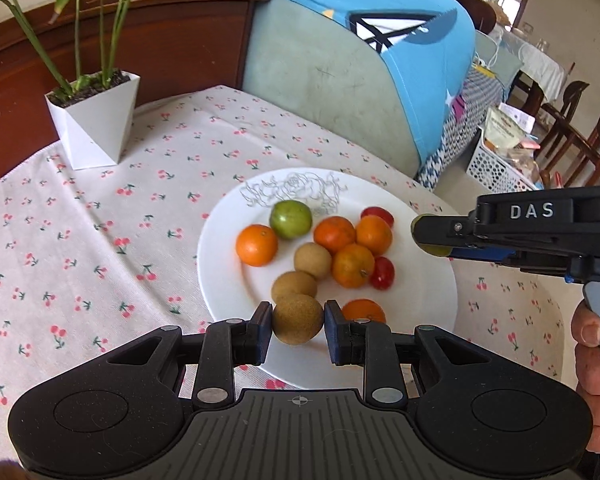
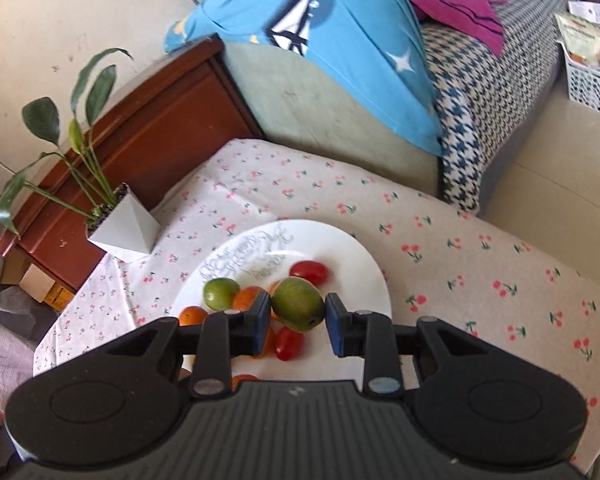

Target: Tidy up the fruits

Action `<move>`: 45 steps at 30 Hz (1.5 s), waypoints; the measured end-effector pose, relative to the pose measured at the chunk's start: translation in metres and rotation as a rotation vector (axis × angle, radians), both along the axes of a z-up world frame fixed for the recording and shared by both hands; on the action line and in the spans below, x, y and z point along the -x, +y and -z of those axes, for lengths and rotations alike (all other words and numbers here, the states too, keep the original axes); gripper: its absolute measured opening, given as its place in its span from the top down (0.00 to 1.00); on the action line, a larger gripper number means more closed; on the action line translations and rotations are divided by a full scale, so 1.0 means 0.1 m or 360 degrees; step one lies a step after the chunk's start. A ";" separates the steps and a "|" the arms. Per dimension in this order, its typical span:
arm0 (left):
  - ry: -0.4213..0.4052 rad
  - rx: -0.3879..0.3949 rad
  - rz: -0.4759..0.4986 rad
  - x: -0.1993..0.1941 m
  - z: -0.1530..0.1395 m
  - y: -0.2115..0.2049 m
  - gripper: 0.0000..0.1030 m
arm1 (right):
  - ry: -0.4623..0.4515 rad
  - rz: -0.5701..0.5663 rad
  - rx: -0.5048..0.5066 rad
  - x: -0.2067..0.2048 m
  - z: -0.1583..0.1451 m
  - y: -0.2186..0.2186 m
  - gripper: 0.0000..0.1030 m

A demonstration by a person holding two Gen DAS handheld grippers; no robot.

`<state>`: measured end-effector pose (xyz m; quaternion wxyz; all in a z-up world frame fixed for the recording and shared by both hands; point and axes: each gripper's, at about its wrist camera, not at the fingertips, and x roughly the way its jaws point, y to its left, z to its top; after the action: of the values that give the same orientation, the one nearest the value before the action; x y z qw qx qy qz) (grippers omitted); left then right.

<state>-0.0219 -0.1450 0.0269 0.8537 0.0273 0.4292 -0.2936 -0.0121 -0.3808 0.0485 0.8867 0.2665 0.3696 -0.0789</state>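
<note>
Now left fingers (image 1: 298,330) clamp a brown fruit (image 1: 298,319); right fingers (image 2: 298,322) clamp a green fruit (image 2: 298,303).

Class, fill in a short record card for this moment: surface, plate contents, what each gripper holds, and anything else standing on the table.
surface: table under a cherry-print cloth
plate: white; holds oranges, brown fruits, red tomatoes, one green fruit
left gripper: shut on a brown fruit, above the plate's near edge
right gripper: shut on a green fruit, above the plate
also on table: potted plant
</note>
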 end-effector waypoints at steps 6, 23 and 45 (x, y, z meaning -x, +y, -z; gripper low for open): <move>-0.0018 -0.0014 0.0020 0.02 0.03 -0.07 0.73 | 0.0059 0.0024 -0.0029 -0.01 0.07 -0.01 0.70; -0.0016 -0.0084 -0.0129 -0.07 -0.12 -0.06 0.16 | 0.0042 0.0058 0.0046 -0.05 -0.10 0.06 0.58; 0.0052 -0.0327 -0.0328 -0.17 -0.18 0.04 0.08 | 0.0151 0.0186 0.0377 0.19 -0.30 0.26 0.11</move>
<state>-0.0050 -0.1414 0.0445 0.8650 0.0656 0.4713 -0.1592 -0.0313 -0.3549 0.0787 0.8874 0.1771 0.3829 -0.1860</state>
